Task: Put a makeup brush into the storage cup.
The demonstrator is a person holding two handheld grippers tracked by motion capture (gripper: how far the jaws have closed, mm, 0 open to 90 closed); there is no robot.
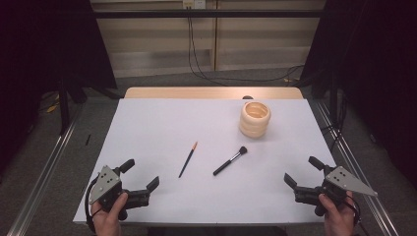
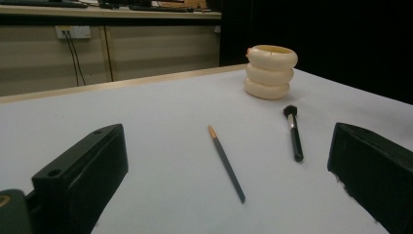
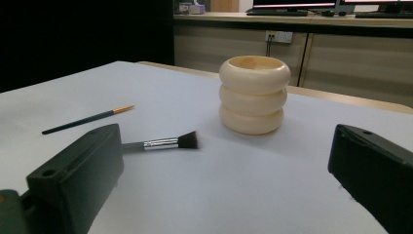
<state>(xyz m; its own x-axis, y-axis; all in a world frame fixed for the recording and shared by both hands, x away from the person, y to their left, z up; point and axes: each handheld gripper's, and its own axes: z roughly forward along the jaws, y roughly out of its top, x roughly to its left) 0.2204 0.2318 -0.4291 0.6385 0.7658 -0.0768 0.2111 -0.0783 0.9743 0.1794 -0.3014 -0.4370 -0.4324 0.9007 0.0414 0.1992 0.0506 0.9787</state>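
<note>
A cream ribbed holder [image 1: 254, 118] [image 2: 270, 71] [image 3: 253, 93], shaped like three stacked rings, stands upright at the back right of the white table [image 1: 162, 118]. A thin dark brush with an orange tip [image 1: 188, 159] [image 2: 226, 161] [image 3: 87, 119] lies near the middle. To its right lies a short black makeup brush [image 1: 229, 161] [image 2: 293, 131] [image 3: 165, 143] with a dark bristle head. My left gripper [image 1: 140, 174] rests at the front left corner, open and empty. At the front right, my right gripper [image 1: 302, 171] is open and empty too.
A wooden strip [image 1: 211, 93] runs along the table's far edge. Cables [image 1: 206, 69] hang down the back wall to the floor. Metal rails [image 1: 44, 167] flank the table on both sides. Dark curtains close in left and right.
</note>
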